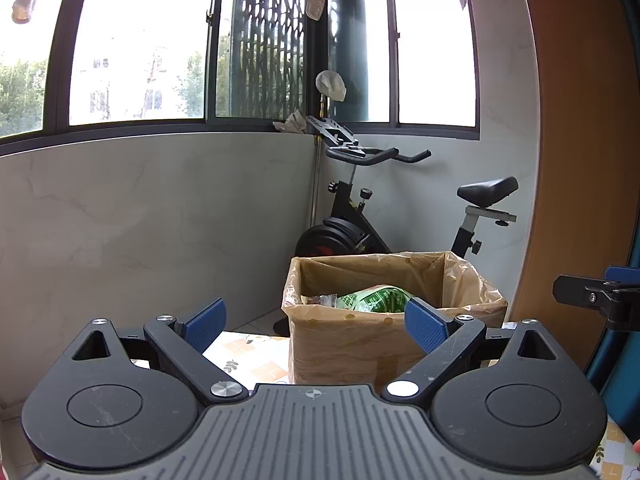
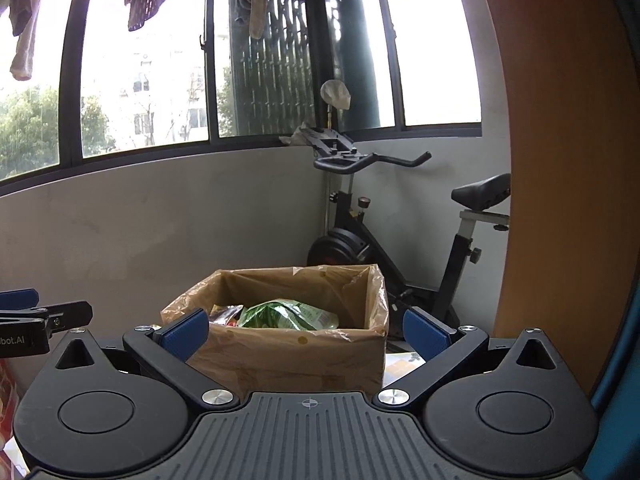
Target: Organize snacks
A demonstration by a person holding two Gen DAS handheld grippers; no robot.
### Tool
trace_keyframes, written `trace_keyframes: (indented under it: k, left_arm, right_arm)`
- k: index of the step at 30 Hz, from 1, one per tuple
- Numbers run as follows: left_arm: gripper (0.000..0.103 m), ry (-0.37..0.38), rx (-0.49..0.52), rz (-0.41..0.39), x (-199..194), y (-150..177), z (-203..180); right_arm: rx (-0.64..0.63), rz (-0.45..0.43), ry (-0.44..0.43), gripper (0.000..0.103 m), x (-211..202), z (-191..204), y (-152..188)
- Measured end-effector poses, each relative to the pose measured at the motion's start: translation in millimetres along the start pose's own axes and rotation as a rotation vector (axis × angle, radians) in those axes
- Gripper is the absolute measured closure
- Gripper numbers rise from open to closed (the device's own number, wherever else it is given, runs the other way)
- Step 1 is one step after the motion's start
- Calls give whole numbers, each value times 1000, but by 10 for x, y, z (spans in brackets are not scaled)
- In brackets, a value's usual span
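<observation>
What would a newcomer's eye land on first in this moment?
Probably the plastic-lined cardboard box straight ahead, with a green snack bag inside. Behind it an exercise bike fills the corner under the windows. Both grippers, left gripper and right gripper, are open and empty.

left wrist: level, near box | right wrist: level, rightward | shared: box, bike

Clearance around the lined cardboard box at the far edge of the surface.

The box mouth is open from above, its lower part taken up by a green packet and dark wrappers; bare surface lies to its left. Both tongs, left and right, stand wide apart and empty. An exercise bike and the wall block the space behind.
</observation>
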State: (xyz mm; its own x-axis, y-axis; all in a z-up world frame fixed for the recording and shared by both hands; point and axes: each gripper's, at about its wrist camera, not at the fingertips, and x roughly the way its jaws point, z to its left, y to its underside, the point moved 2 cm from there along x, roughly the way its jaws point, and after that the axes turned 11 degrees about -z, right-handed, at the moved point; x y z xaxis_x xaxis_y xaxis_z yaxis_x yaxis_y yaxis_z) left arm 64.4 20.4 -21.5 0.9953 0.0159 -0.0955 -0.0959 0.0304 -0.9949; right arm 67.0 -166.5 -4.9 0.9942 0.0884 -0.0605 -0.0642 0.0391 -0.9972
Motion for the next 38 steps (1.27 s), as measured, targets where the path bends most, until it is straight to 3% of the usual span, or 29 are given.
trace_keyframes:
  k: [14,38]
  left_arm:
    - [6,14,-4,-26,-163,-50,21]
    - [6,28,-21,-5,-94,-7,57]
  right_arm:
    - [2,-8,1,0,-270,32,-2]
    - [-8,11,21,0,-224,39,54]
